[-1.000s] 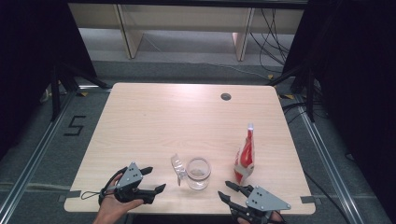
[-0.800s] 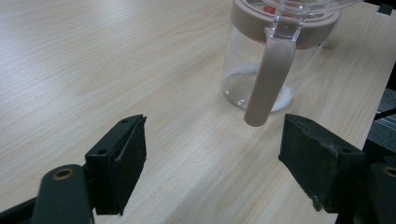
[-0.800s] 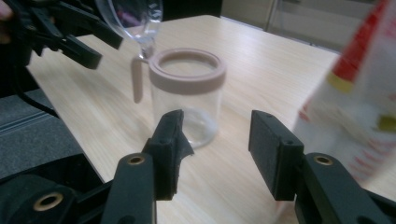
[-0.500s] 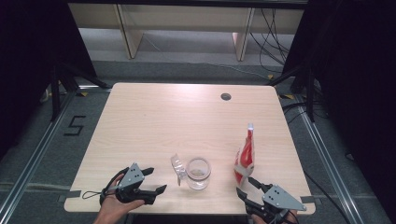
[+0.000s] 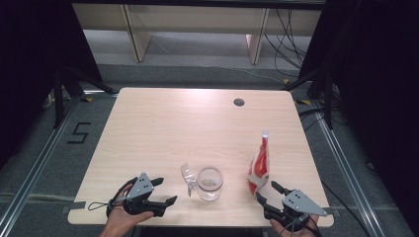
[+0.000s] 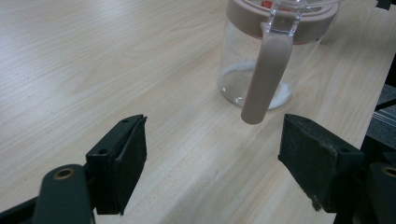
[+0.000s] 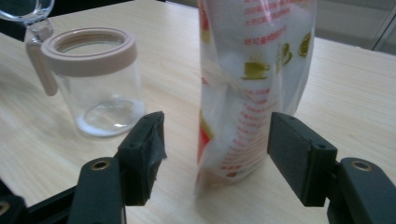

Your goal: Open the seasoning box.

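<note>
Right tool (image 5: pixel 267 193): jaws just opening, astride upright red refill pouch (image 5: pixel 259 168), pads clear. Left tool (image 5: pixel 160 190): released, facing glass jar (image 5: pixel 209 182). Next, likely: clench pouch.

A: Item, high view: lighting?
B: Table (image 5: pixel 163 128) evenly bright from overhead; surroundings dark. Faint shadows under the grippers. Mildly soft overall.

A: Item, gripper views?
B: Sharp by the jaws. Jar (image 7: pixel 100 84) left of the right gripper (image 7: pixel 217 156) shows glare; pouch (image 7: pixel 252 70) ahead of it blurs upward. Soft jar shadow.
</note>
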{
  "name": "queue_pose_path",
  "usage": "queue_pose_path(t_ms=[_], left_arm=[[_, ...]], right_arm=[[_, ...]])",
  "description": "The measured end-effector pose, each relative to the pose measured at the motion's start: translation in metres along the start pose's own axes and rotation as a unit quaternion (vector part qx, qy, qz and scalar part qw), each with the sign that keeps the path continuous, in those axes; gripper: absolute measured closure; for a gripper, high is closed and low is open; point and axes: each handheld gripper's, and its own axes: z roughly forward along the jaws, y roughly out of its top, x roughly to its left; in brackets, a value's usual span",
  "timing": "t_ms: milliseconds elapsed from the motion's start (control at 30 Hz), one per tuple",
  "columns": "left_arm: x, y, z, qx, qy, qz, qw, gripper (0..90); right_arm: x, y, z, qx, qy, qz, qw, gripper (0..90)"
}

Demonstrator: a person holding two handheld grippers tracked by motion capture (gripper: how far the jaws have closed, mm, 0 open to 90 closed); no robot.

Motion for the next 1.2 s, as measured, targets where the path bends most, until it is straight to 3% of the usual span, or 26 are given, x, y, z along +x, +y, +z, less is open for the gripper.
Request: queue_pose_path(t_ms=[100, 200, 300, 333, 367, 400, 433, 567, 600, 767, 833, 967, 1033, 1200], left_arm=[[0.0, 0.0, 0.001, 0.0, -0.001, -0.004, 1.0, 22.7], [0.0, 0.001, 0.001, 0.002, 0.001, 0.003, 1.0, 22.7], [0.002, 0.001, 0.001, -0.001, -0.002, 0.01, 0.9999, 22.5], [0.002, 0.001, 0.001, -0.001, -0.002, 0.008, 1.0, 22.5], [0.0, 0.0, 0.001, 0.0, 0.001, -0.005, 1.0, 22.5], [0.0, 0.0, 0.001, 0.002, 0.004, -0.005, 1.0, 22.5], [0.001, 0.0, 0.0, 0.002, 0.003, -0.001, 1.0, 22.5], [0.001, 0.0, 0.0, 0.0, 0.003, -0.004, 1.0, 22.5], [0.0, 0.0, 0.001, 0.0, 0.002, -0.007, 1.0, 22.5], [0.001, 0.0, 0.001, 0.0, 0.002, -0.004, 1.0, 22.5], [0.0, 0.0, 0.001, 0.0, 0.0, -0.007, 1.0, 22.5], [0.0, 0.0, 0.001, 0.001, 0.001, -0.006, 1.0, 22.5], [0.0, 0.0, 0.001, 0.001, 0.0, -0.007, 1.0, 22.5], [0.0, 0.0, 0.003, -0.004, -0.003, -0.003, 1.0, 22.5]], right_arm=[[-0.003, 0.0, 0.002, 0.001, -0.015, 0.0, 0.9999, 36.9], [-0.006, 0.002, 0.008, -0.005, -0.014, 0.012, 0.9998, 34.7], [-0.009, 0.003, 0.013, -0.013, -0.044, 0.008, 0.9989, 28.3], [-0.007, 0.003, 0.014, -0.008, -0.044, 0.024, 0.9987, 28.9], [-0.01, 0.004, 0.018, -0.019, -0.04, 0.014, 0.9989, 29.0], [-0.01, 0.004, 0.018, -0.017, -0.05, 0.017, 0.9985, 28.9], [-0.012, 0.004, 0.02, -0.019, -0.05, 0.009, 0.9985, 28.9], [-0.012, 0.003, 0.029, -0.016, -0.045, 0.024, 0.9986, 28.8], [-0.014, 0.002, 0.032, -0.017, -0.047, 0.011, 0.9987, 28.8], [-0.011, 0.003, 0.042, -0.027, -0.047, 0.011, 0.9985, 26.2], [-0.011, 0.003, 0.046, -0.025, -0.048, 0.026, 0.9982, 25.2], [-0.014, 0.002, 0.053, -0.03, -0.058, 0.02, 0.9977, 23.8], [-0.014, 0.001, 0.055, -0.019, -0.055, 0.027, 0.998, 22.3], [-0.013, -0.001, 0.064, -0.026, -0.059, 0.032, 0.9974, 17.6]])
